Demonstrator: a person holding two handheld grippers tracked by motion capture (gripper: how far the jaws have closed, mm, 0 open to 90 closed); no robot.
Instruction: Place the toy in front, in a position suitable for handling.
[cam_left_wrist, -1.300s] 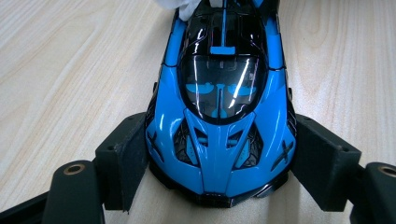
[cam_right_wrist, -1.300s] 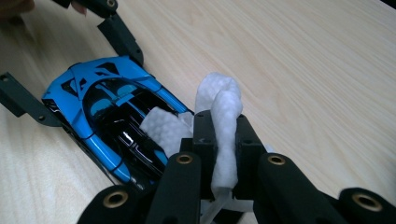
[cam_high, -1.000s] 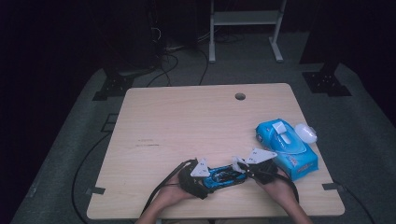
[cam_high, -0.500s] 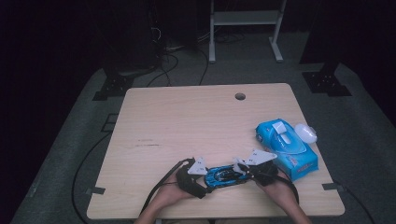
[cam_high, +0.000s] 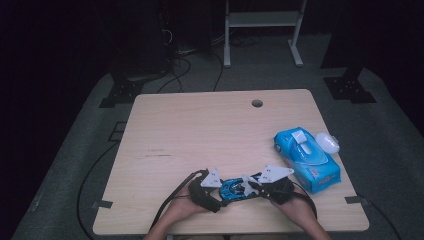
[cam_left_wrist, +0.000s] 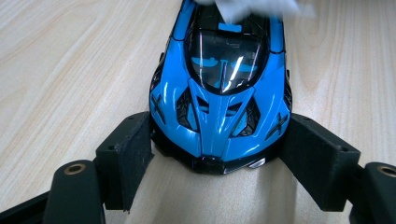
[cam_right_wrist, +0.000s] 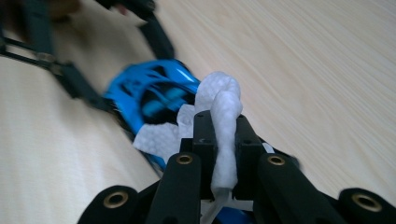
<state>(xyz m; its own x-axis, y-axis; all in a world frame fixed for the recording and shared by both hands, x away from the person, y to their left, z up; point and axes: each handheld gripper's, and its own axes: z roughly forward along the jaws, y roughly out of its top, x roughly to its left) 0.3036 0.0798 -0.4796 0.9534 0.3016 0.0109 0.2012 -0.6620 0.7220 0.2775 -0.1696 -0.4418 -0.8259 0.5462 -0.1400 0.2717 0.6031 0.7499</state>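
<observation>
Two grippers are seen working on one blue toy car (cam_high: 236, 189) near the front edge of the table (cam_high: 200, 130). In the high view, the left gripper (cam_high: 218, 192) is set at one end of the car and the right gripper (cam_high: 251, 186) at the other, with the car lying between them. A blue pack of wipes (cam_high: 306, 157) is noted to the right, well apart from the car, and a small white object (cam_high: 327, 142) lies just beside it; what it is cannot be told.

In the left gripper view, the car (cam_left_wrist: 223, 88) is seen nose-first, standing on the wood, with the two black pads (cam_left_wrist: 126, 156) closed against its front corners, one on each side. The car is judged to be held steady by this grip. White material is visible at the far end of the roof.

In the right gripper view, the jaws are shut tight on a white wipe (cam_right_wrist: 223, 126), which is bunched between them and pressed against the car's bodywork (cam_right_wrist: 154, 95).

The wiping is judged to be under way. A wipe has been taken and applied at the rear of the car; the bonnet and nose, as seen, are not yet covered. How clean the surfaces are cannot be judged.
</observation>
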